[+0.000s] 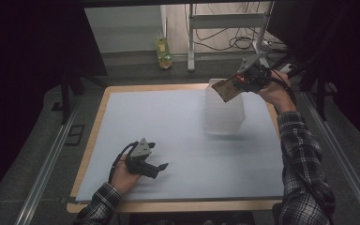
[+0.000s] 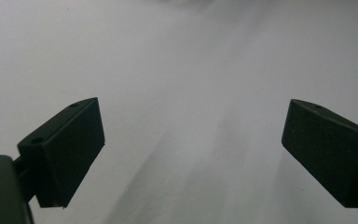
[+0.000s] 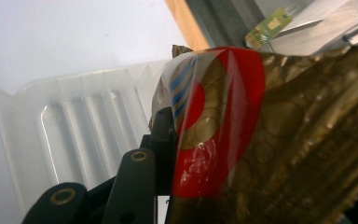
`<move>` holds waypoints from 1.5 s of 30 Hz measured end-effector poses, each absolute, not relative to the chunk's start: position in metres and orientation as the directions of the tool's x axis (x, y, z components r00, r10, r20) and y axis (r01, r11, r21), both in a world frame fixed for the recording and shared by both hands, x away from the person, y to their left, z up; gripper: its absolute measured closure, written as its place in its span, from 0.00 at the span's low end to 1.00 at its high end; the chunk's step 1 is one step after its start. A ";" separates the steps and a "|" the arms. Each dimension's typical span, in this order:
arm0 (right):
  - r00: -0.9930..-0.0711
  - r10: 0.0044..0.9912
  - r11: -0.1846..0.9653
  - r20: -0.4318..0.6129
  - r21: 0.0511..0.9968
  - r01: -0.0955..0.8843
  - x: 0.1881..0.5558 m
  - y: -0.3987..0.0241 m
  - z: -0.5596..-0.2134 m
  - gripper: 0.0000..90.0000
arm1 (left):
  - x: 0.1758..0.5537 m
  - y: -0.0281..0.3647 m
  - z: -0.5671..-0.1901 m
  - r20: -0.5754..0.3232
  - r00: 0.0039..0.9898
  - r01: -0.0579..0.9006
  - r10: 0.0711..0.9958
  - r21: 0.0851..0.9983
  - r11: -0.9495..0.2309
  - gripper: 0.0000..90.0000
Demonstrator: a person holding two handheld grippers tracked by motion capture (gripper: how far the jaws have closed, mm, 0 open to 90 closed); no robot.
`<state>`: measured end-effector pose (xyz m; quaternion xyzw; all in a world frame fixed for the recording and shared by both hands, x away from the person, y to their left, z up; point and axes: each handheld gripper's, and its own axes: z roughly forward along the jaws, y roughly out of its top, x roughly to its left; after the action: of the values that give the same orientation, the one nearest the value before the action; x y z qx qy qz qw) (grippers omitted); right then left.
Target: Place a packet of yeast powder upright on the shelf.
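- Right claw [image 1: 236,86] reaching out at arm's length over the far right of the surface [image 1: 178,140], clenching a gold snack packet [image 1: 226,89] above the clear plastic bin [image 1: 222,115].
- Left claw [image 1: 161,165] resting low near the front edge, lying level, released and holding nothing.

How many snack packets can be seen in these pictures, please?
2. A crinkled gold-and-red foil snack packet is held in the right hand-held gripper above the translucent white ribbed plastic bin. A small green-yellow packet lies on the floor beyond the table. The bin may hide more.
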<state>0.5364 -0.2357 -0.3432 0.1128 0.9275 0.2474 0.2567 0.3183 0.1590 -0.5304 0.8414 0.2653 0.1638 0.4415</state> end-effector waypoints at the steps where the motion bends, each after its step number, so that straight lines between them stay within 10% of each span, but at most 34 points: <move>1: -0.844 0.329 0.858 -0.423 0.508 0.079 0.537 -0.236 -0.345 0.77 | 0.318 0.159 -0.530 0.040 0.805 0.303 0.591 0.829 -0.469 0.07; 27: -0.908 0.138 0.961 -0.395 0.275 0.026 0.565 -0.188 -0.389 0.77 | 0.319 0.159 -0.532 0.034 0.811 0.309 0.584 0.824 -0.476 0.07; 45: -0.899 0.244 0.913 -0.363 0.399 0.087 0.568 -0.180 -0.399 0.65 | 0.319 0.158 -0.532 0.036 0.816 0.308 0.577 0.818 -0.486 0.07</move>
<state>0.5683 -0.1800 -0.3992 0.0866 0.9558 0.1899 0.2073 0.3185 0.1578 -0.5320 0.8480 0.2609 0.1551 0.4345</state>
